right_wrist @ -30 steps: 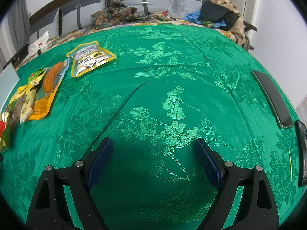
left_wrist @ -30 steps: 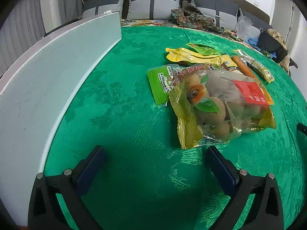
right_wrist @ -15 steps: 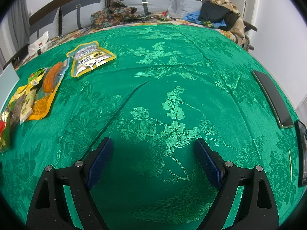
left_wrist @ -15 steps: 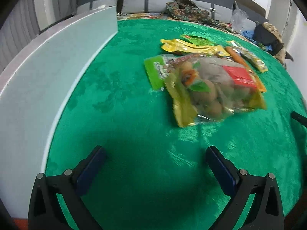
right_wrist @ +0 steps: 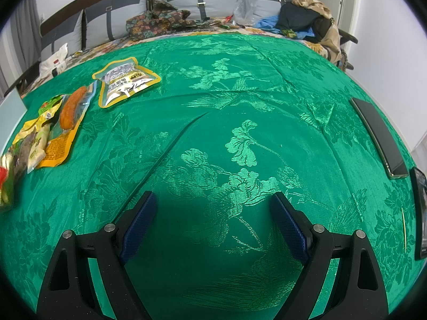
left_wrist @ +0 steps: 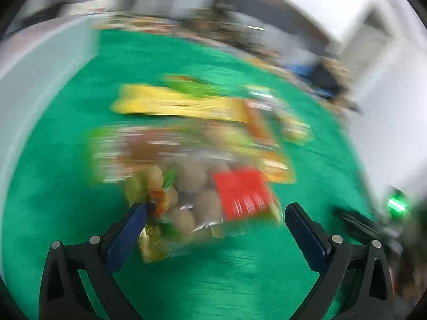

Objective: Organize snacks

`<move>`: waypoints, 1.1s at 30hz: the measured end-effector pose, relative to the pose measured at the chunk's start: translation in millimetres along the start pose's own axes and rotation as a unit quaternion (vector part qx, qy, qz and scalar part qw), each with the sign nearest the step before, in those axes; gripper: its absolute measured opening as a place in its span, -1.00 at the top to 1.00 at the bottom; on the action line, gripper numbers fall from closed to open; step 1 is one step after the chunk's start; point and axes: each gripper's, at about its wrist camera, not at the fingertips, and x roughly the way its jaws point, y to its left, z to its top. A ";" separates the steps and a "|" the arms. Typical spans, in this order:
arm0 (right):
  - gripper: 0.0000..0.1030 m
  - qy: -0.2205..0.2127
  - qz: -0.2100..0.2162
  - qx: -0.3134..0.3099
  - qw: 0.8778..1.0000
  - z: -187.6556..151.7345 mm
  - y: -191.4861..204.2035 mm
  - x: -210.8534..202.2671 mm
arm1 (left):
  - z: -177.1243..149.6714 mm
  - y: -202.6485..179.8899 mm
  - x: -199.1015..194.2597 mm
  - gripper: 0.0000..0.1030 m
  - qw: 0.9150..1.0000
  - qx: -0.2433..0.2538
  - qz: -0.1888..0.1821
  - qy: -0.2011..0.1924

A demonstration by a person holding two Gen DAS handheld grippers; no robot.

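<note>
Barely begun: clear crinkly bag of brown round snacks (left_wrist: 202,205) between spread left gripper (left_wrist: 213,216) jaws, ungripped; right gripper (right_wrist: 213,216) spread, empty.

The left wrist view is heavily smeared by motion blur: the snack bags (left_wrist: 202,186) and the room behind are streaked, while the left gripper (left_wrist: 213,213) stays fairly sharp. The right wrist view is sharp and evenly bright, with soft sheen on the green cloth (right_wrist: 240,144) and a dim shadow under the right gripper (right_wrist: 213,208). Both pictures bulge fisheye-fashion, with dark corners.
</note>
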 end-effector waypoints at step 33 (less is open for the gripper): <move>-0.74 0.000 0.000 0.000 1.000 0.0 -0.8 -0.2 | 37.1 70.2 8.0 0.09 0.964 -0.027 0.243 0.101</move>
